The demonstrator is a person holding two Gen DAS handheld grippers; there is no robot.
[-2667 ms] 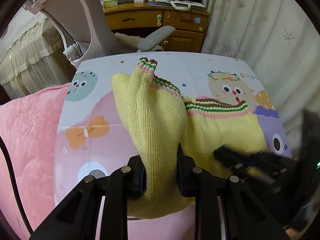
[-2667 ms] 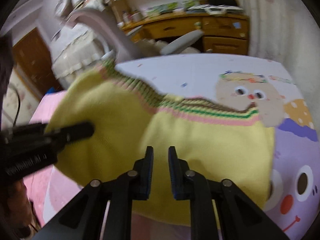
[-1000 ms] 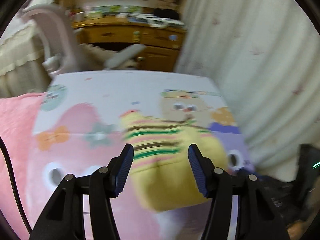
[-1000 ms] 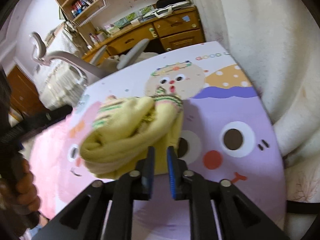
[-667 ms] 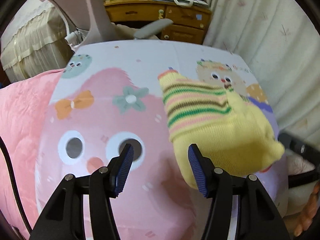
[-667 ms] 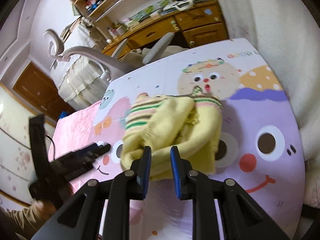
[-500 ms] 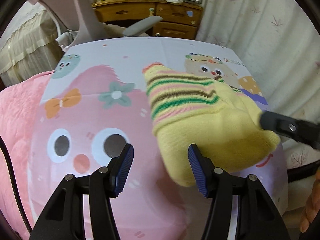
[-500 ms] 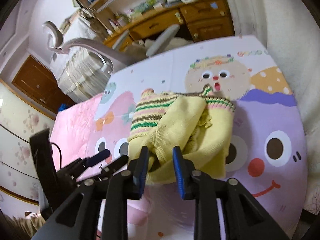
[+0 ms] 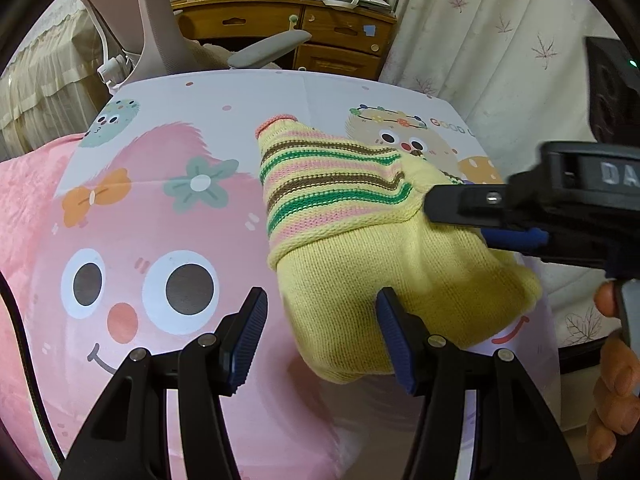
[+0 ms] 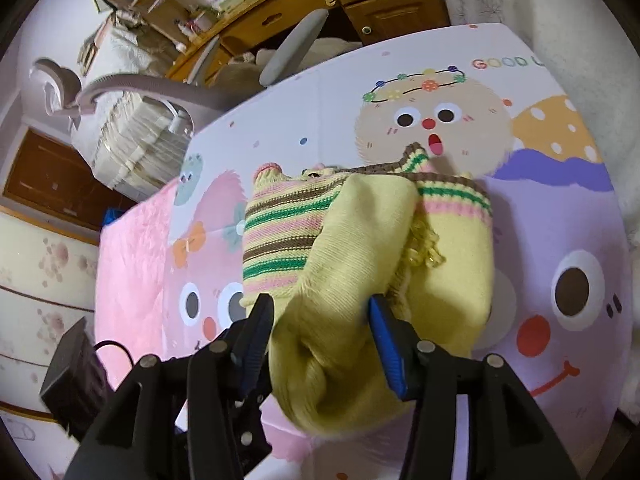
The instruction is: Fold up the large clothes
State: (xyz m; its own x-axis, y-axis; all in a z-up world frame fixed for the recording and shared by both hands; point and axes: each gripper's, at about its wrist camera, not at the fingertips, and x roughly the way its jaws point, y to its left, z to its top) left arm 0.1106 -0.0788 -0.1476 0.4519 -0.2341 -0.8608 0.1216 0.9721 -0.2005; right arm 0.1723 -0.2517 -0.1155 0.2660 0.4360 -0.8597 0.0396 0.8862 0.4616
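A yellow knit sweater (image 9: 384, 280) with pink, green and brown striped cuffs lies folded into a bundle on the cartoon-printed table mat (image 9: 160, 208). My left gripper (image 9: 320, 320) is open just above the mat. The bundle's near left corner reaches between its fingers without being pinched. My right gripper (image 10: 320, 320) straddles the near fold of the sweater (image 10: 360, 264). Its jaws are opening and the fabric bulges between the pads. In the left wrist view the right gripper (image 9: 456, 220) comes in from the right over the bundle.
A pink blanket (image 9: 24, 208) hangs at the mat's left side. Behind the table are a grey office chair (image 9: 132, 20) and a wooden desk (image 9: 280, 20). A white curtain (image 9: 500, 60) hangs close on the right. A person's fingers (image 9: 612, 392) hold the right gripper.
The right gripper's jaws have spread wide around the sweater fold it was pinching. The bundle now rests on the mat, nearer the left gripper, which has sunk and stayed open.
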